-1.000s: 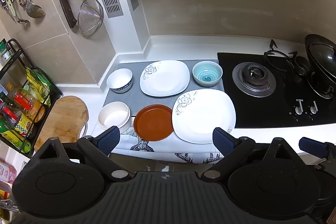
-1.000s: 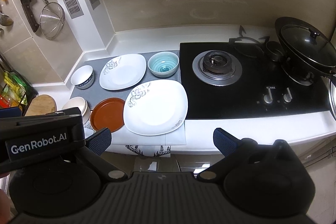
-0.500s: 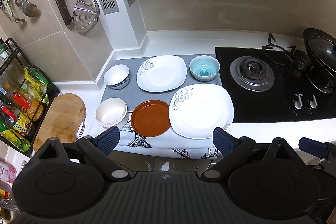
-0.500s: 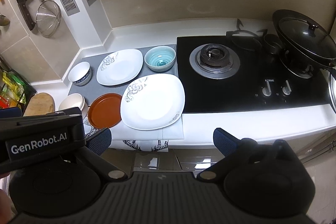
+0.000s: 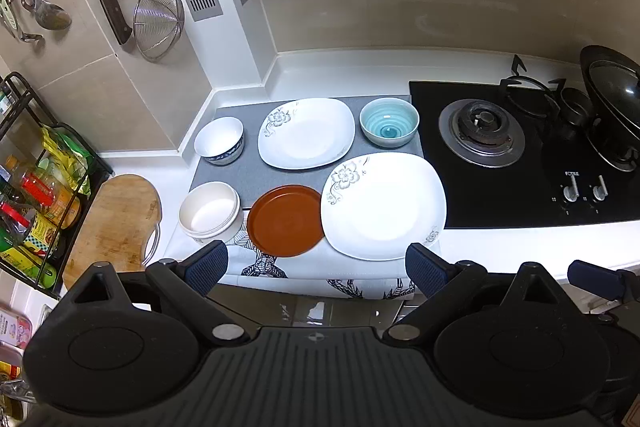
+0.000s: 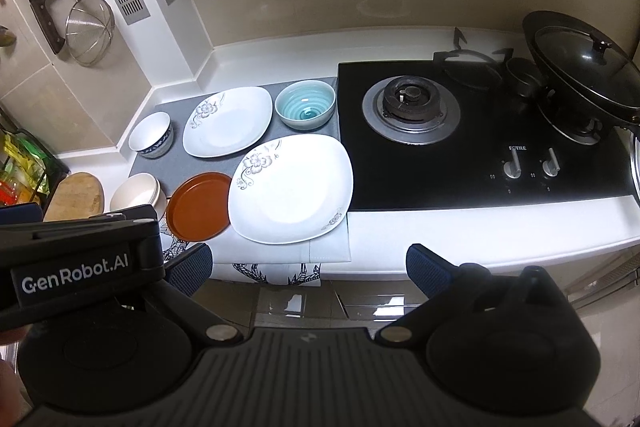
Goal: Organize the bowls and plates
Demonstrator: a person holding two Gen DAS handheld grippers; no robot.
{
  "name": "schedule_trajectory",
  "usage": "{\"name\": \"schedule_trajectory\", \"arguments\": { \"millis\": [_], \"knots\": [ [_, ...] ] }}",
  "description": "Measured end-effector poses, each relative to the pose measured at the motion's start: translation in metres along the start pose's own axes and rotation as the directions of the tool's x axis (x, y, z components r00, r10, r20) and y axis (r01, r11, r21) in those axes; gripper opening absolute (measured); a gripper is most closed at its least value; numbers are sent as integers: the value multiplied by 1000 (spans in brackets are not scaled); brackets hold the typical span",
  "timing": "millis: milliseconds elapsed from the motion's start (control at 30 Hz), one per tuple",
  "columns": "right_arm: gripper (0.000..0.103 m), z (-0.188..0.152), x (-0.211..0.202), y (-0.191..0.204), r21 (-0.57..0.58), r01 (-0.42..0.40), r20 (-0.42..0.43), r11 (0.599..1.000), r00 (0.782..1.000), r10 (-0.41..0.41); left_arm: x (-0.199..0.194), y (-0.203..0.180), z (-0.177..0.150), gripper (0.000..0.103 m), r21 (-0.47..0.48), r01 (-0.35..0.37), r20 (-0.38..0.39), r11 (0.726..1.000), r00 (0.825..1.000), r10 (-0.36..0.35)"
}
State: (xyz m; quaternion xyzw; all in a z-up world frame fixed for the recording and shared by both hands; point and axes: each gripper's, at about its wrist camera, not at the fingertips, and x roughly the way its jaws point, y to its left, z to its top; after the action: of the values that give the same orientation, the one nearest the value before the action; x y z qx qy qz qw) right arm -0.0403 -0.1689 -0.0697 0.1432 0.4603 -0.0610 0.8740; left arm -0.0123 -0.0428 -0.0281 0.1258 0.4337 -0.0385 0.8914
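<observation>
White countertop (image 5: 500, 239) carries a grey mat (image 5: 280, 175), patterned cloth (image 5: 260, 263), and black hob (image 5: 520, 187).

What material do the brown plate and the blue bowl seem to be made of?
Brown plate: matte, even colour with no shine, so probably plastic or unglazed clay; I cannot tell which. Blue bowl: probably glazed ceramic, given its glossy surface and a spiral pattern inside.

Left gripper (image 5: 316, 267) and right gripper (image 6: 308, 267): both held level side by side, fingers spread wide apart, nothing between them, left unit's body visible beside the right.
</observation>
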Motion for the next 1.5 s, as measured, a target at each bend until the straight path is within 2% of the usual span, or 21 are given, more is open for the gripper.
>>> {"name": "schedule_trajectory", "arguments": {
  "millis": [267,433,500,600,633,733,800,833,900,967,1000,1067,1100,1167,1233,1267,1333,1400,1433,1467,1500],
  "knots": [
    [103,9,20,10,-21,12,-26,1000,1000,-12,23,9,8,96,-5,21,-34,1000,999,-21],
    [103,15,56,17,-23,-22,-42,999,999,21,57,29,15,96,-2,59,-60,998,996,-59],
    [103,15,70,10,8,-69,-5,998,998,69,80,48,16,96,-33,76,-41,997,996,-77],
    [103,18,85,-2,18,-71,89,997,994,69,123,83,20,94,-97,96,-23,991,995,-99],
    [103,19,89,-7,18,-72,110,997,991,70,139,91,23,90,-105,108,-26,989,993,-111],
    [103,21,105,-21,-15,-84,163,996,983,85,184,103,36,88,-62,150,-59,987,986,-153],
    [103,26,125,-24,-51,-60,134,997,989,66,215,107,47,88,-46,217,-85,975,972,-220],
    [103,28,136,-27,-34,-23,115,999,993,27,232,108,52,88,-55,258,-108,965,959,-262],
    [103,30,157,-38,71,19,69,997,997,-24,266,111,61,86,-100,367,-162,925,911,-379],
    [103,27,172,-54,212,-44,46,976,998,35,297,109,69,76,-135,459,-192,878,857,-477],
    [103,23,179,-61,286,-86,38,954,996,79,312,103,73,71,-125,482,-217,867,840,-498],
    [103,14,193,-74,427,-142,19,893,989,148,337,89,81,48,-79,500,-268,862,823,-501],
    [103,11,198,-79,468,-168,19,867,984,180,349,83,84,45,-67,508,-281,859,816,-505],
    [103,2,204,-87,526,-173,19,833,981,192,371,74,92,39,-65,530,-304,846,797,-522],
    [103,-4,208,-96,575,-191,22,796,976,218,392,68,98,38,-86,537,-347,839,773,-531],
    [103,-4,212,-99,575,-227,29,786,966,258,400,64,99,38,-91,552,-363,829,757,-544],
    [103,2,226,-98,555,-244,2,795,956,292,411,55,98,38,-82,583,-387,808,728,-565],
    [103,6,235,-104,552,-255,5,794,953,303,422,41,96,38,-36,580,-411,814,734,-541],
    [103,8,242,-109,576,-266,8,773,947,320,427,37,95,38,-11,552,-413,834,757,-507],
    [103,9,248,-115,613,-275,11,741,941,339,432,34,93,37,-8,534,-433,845,760,-484],
    [103,9,254,-120,641,-288,20,711,933,359,439,33,92,36,-37,538,-453,842,742,-494]
  ]
}}
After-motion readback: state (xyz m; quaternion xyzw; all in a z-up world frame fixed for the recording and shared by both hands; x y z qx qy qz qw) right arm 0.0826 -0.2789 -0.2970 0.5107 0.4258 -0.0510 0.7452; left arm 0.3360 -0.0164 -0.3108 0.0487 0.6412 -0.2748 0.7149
